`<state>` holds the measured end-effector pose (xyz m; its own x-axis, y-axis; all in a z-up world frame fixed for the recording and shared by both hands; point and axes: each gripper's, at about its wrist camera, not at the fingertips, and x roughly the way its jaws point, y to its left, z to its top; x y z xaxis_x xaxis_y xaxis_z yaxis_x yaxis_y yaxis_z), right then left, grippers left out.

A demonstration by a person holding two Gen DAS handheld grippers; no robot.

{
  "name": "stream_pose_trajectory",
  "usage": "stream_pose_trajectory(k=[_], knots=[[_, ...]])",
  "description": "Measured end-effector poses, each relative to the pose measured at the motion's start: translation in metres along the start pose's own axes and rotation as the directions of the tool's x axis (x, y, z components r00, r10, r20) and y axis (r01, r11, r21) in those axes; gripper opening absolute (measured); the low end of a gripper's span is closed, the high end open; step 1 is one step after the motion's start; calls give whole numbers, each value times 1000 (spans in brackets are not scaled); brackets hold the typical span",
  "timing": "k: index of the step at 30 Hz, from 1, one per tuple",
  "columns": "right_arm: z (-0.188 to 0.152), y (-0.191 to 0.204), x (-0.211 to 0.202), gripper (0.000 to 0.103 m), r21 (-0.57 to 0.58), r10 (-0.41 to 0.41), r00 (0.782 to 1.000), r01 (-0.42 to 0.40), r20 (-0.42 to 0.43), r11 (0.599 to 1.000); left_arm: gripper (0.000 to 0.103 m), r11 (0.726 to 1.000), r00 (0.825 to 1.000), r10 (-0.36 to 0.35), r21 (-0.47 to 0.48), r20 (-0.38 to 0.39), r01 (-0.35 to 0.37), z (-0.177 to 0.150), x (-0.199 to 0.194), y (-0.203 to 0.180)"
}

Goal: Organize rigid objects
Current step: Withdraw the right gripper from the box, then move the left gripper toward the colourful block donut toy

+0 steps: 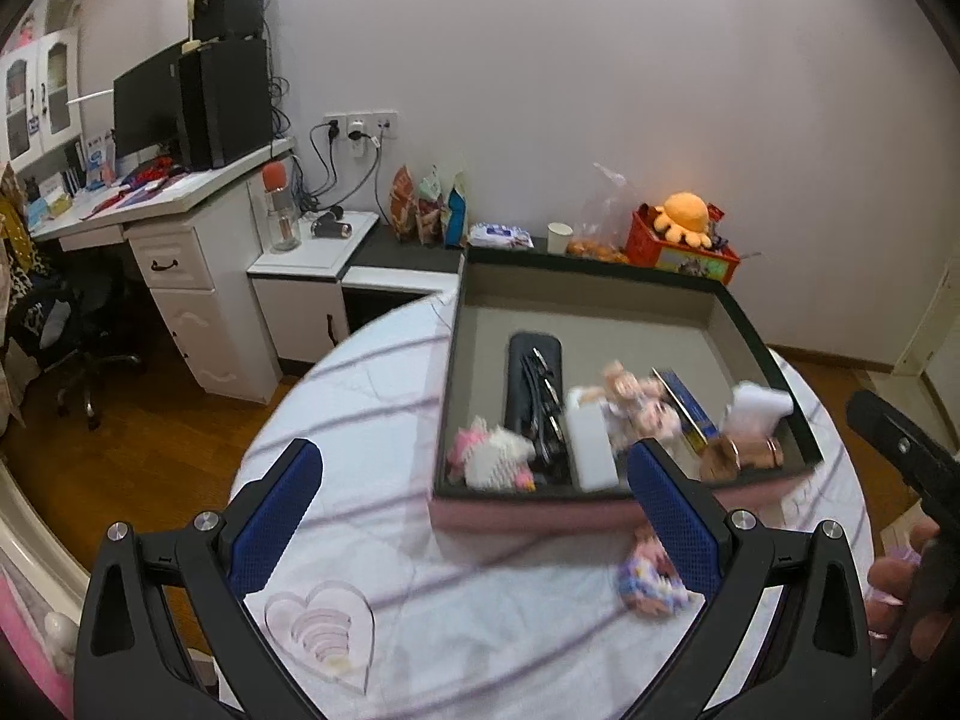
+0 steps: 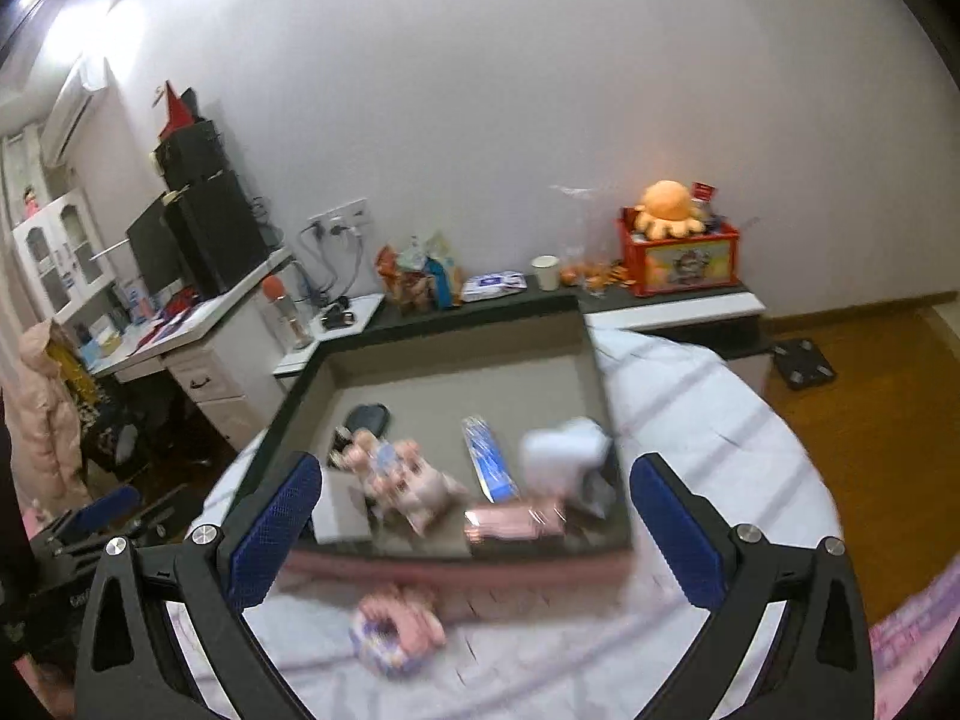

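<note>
Centrally, both views show wide-spread jaws with nothing between the blue pads. Left gripper [image 1: 474, 525] hangs over the striped white cloth [image 1: 372, 384] of the round bench; right gripper [image 2: 474, 534] hangs over the near wall of the tray [image 2: 420, 546].

Just beyond the jaws, a blurred pink-and-purple toy [image 2: 396, 636] lies on the cloth outside the tray, close to its pink front wall. A clear heart-shaped piece [image 1: 324, 630] lies on the cloth near the left gripper's left finger.

Inside the dark-rimmed, grey-floored tray lie a black case [image 1: 531, 384], a white block [image 1: 591, 444], a pink doll [image 2: 402, 474], a blue box [image 2: 489, 459], a white object [image 2: 567, 450] and a flat pink item [image 2: 516, 522]; blur hides finer detail.

Behind the bench, a low dark shelf [image 2: 480, 306] along the white wall carries snack bags [image 2: 414, 276], a paper cup [image 2: 546, 271] and a red box [image 2: 681, 258] topped by an orange plush [image 2: 666, 207]. At left stands a white desk [image 1: 174, 222] with a monitor [image 1: 147, 105] and black speakers [image 1: 225, 102]. Flooring is brown wood [image 2: 870, 420].
</note>
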<state>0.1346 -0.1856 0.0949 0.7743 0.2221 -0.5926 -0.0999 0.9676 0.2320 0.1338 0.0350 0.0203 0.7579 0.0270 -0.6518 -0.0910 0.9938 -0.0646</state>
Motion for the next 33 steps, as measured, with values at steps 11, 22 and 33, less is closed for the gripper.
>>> stream_pose_trajectory(k=[11,22,33], knots=[[-46,-9,-43,103,17,-87,995,88,-45,996,103,999,999,-3,47,-53,6,-48,-32,-21],[-54,1,-68,103,-30,-113,993,112,-21,993,103,998,999,-2,59,-52,5,-65,-56,-23],[-54,4,-72,103,-59,-130,991,128,-32,990,103,996,998,-12,88,-62,17,-63,-51,-38]])
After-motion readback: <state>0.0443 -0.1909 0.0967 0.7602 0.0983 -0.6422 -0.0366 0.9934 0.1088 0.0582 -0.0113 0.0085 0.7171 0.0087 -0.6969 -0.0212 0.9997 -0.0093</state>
